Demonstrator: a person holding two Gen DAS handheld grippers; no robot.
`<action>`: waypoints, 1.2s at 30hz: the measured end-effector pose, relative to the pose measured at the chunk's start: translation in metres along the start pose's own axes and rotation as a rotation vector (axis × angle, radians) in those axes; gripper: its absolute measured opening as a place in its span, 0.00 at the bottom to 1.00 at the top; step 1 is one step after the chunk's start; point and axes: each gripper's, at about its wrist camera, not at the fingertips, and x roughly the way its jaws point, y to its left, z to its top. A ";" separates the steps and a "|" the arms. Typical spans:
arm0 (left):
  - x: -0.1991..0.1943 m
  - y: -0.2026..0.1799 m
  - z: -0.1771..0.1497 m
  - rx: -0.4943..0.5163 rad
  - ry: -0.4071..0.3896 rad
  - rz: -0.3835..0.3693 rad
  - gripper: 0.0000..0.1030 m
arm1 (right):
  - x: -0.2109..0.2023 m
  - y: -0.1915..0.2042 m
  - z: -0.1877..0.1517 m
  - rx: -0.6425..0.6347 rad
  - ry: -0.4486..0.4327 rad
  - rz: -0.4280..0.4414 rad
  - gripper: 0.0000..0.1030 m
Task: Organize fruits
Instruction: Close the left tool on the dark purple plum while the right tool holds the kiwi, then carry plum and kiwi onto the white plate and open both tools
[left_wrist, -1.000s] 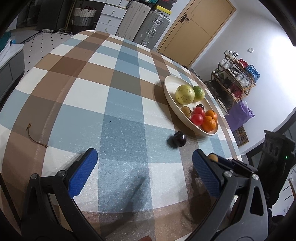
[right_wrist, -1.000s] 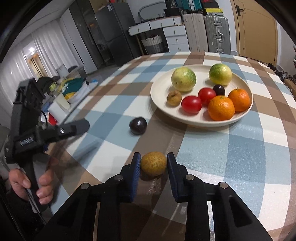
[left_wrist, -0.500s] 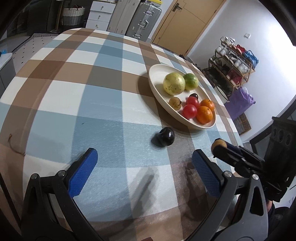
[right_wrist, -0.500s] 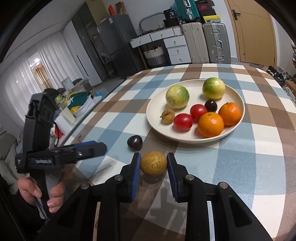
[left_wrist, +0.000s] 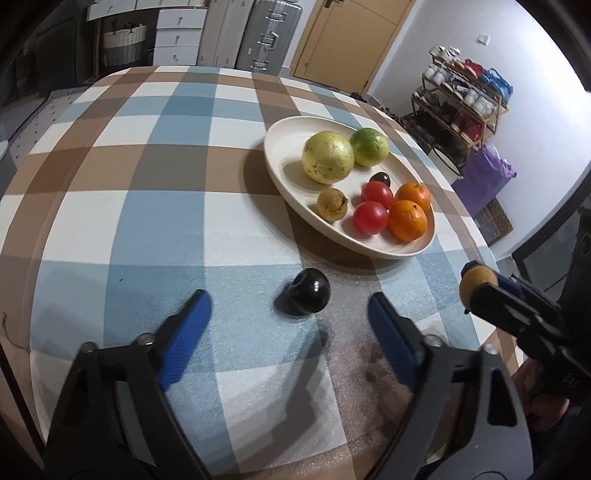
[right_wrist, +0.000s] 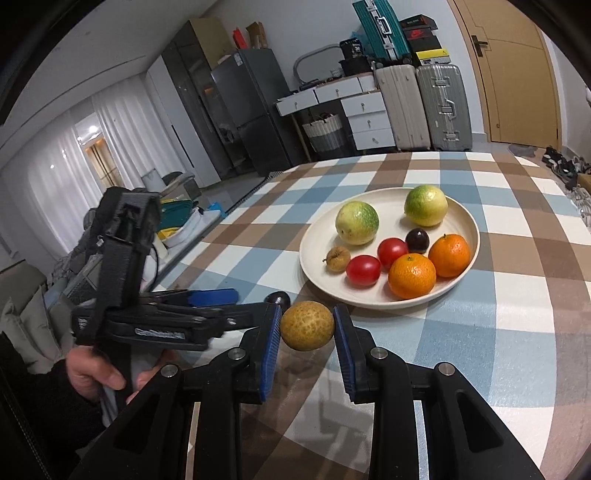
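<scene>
A cream plate (left_wrist: 284, 177) (right_wrist: 469, 218) on the checked tablecloth holds two green-yellow fruits, two tomatoes, two oranges, a small brown fruit and a dark plum. My right gripper (right_wrist: 307, 328) is shut on a small tan-yellow fruit (right_wrist: 307, 325) and holds it above the table, near the plate's front edge; this fruit also shows in the left wrist view (left_wrist: 476, 281). A loose dark plum (left_wrist: 309, 290) (right_wrist: 277, 298) lies on the cloth in front of the plate. My left gripper (left_wrist: 290, 317) is open and empty, its fingers either side of the plum and a little short of it.
The round table's edge (left_wrist: 476, 251) runs close behind the plate on the right. Suitcases (right_wrist: 424, 107), white drawers and a basket stand beyond the far side of the table. A shelf rack (left_wrist: 458, 103) stands by the wall.
My right gripper has lifted the tan fruit off the table and higher. My left gripper has moved forward towards the loose dark plum, which now lies between its open fingers.
</scene>
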 end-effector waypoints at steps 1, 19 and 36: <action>0.001 0.000 0.001 0.002 0.002 -0.003 0.78 | -0.001 0.000 0.000 -0.001 -0.004 0.003 0.28; 0.011 -0.026 0.006 0.109 0.023 -0.038 0.20 | -0.011 -0.011 -0.005 0.025 -0.036 0.028 0.28; -0.023 -0.042 0.017 0.095 -0.056 -0.136 0.20 | -0.018 -0.028 -0.001 0.068 -0.055 0.028 0.28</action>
